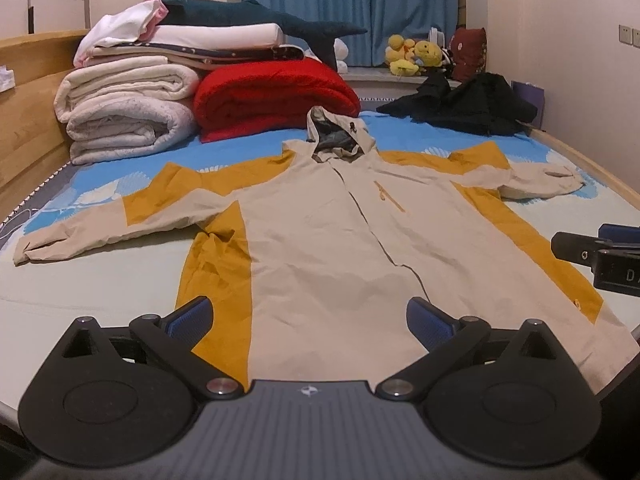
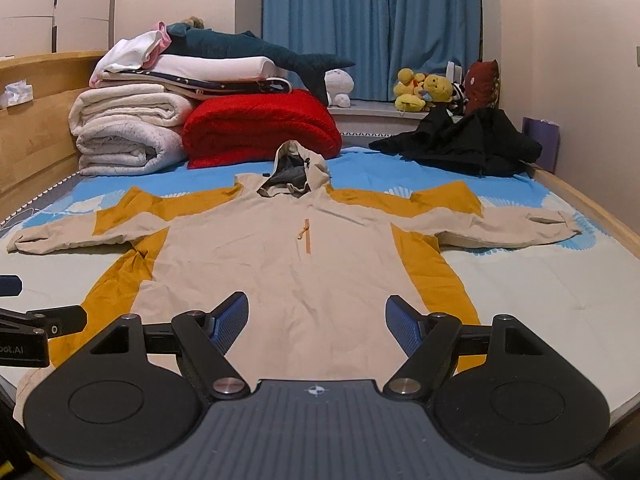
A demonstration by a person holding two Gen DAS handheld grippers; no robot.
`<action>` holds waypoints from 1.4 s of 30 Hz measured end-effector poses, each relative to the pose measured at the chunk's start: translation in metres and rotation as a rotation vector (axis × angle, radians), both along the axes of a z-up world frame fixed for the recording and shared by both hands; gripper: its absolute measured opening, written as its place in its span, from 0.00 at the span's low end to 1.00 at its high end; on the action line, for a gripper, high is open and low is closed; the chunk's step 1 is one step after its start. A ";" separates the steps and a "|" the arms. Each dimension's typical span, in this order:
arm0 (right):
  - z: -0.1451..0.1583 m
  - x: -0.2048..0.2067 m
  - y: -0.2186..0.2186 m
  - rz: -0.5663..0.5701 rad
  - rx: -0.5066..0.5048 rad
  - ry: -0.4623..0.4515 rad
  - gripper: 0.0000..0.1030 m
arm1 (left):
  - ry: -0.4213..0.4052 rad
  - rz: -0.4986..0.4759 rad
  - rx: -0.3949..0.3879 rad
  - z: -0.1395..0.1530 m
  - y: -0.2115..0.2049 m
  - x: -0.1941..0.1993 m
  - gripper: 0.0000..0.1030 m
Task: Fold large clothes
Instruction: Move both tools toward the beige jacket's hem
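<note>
While your two grippers hover at the foot of the bed [image 1: 592, 176], the hooded jacket [image 1: 320, 232] lies spread flat in front of you, front side up, beige with mustard panels, both sleeves stretched out to the sides and the hood [image 1: 336, 136] pointing away toward the far end.

Your left gripper [image 1: 308, 320] has its blue-padded fingers [image 1: 190, 318] spread wide, holding nothing. Between them you're looking straight at the jacket's lower body; the left finger sits over the mustard side panel, the other over the beige cloth near the centre zip line. Whether the pads touch the fabric, you can't tell from here.

Your right gripper [image 2: 318, 318] is just as wide apart and just as empty. Its fingers [image 2: 404, 326] frame the beige middle of the hem area, with the small orange chest zip [image 2: 306, 238] straight ahead. Off to your left in that view, part of the other gripper pokes in beside the jacket's mustard edge.

Beyond the hood sit a folded red blanket [image 1: 272, 100], rolled white bedding [image 1: 124, 116] stacked beside it, and a dark plush shark [image 1: 256, 20] on top of the pile. A heap of black clothing [image 1: 468, 106] lies at the far right corner, well apart from the jacket. Yellow soft toys [image 1: 412, 56] sit by the blue curtain [image 1: 352, 4].
</note>
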State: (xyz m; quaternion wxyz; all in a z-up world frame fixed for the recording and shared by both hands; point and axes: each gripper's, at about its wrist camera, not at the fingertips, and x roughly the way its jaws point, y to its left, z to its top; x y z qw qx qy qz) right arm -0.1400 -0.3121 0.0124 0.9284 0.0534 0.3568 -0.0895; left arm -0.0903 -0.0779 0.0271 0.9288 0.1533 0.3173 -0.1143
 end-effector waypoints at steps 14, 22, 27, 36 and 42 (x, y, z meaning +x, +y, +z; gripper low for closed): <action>0.002 -0.003 -0.003 -0.001 -0.013 -0.010 0.83 | 0.008 0.000 -0.004 -0.001 -0.007 0.000 1.00; -0.009 0.003 0.002 0.000 -0.040 0.075 0.83 | 0.005 0.049 -0.021 0.000 0.005 0.003 1.00; -0.016 0.006 -0.006 -0.032 -0.024 0.142 0.82 | 0.015 0.073 -0.029 -0.004 0.006 0.005 0.97; -0.029 0.008 -0.030 -0.115 0.022 0.213 0.76 | -0.059 0.106 -0.072 0.008 0.008 0.009 0.82; -0.020 0.025 -0.048 -0.174 0.083 0.268 0.70 | -0.063 0.077 -0.133 0.045 0.012 0.045 0.82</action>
